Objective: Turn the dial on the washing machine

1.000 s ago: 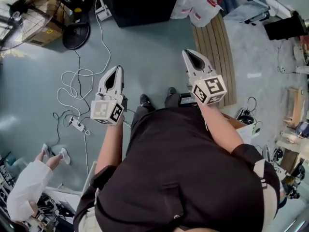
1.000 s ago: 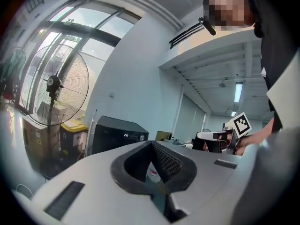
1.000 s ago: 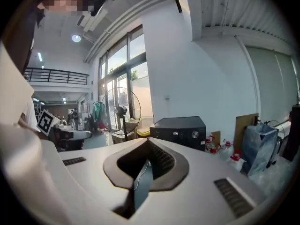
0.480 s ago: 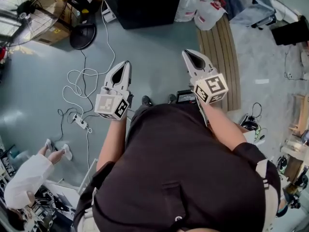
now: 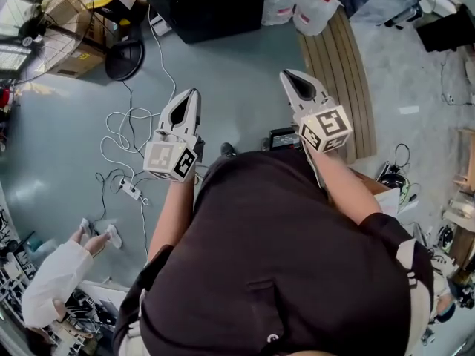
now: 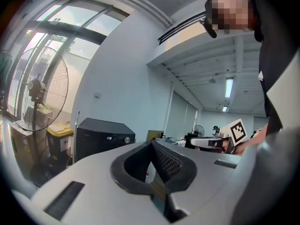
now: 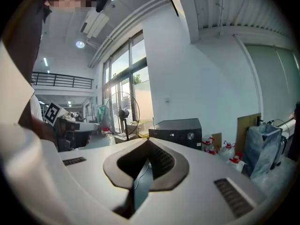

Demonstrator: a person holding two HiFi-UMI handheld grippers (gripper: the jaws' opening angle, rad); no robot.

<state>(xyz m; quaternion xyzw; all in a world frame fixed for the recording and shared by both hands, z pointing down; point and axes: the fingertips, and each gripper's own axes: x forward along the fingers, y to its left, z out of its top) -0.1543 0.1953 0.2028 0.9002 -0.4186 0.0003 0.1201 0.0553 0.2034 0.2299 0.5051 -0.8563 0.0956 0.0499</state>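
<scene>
Well ahead of the closed right gripper (image 7: pixel 147 143) stands the washing machine (image 7: pixel 180 129).

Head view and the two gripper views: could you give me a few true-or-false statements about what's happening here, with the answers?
1. The left gripper and the right gripper are both shut and empty. True.
2. The right gripper touches the black machine. False: the machine stands well ahead of it, untouched.
3. A standing fan is to the left of the black machine. True.
4. The looped cable is black. False: it is white.
</scene>
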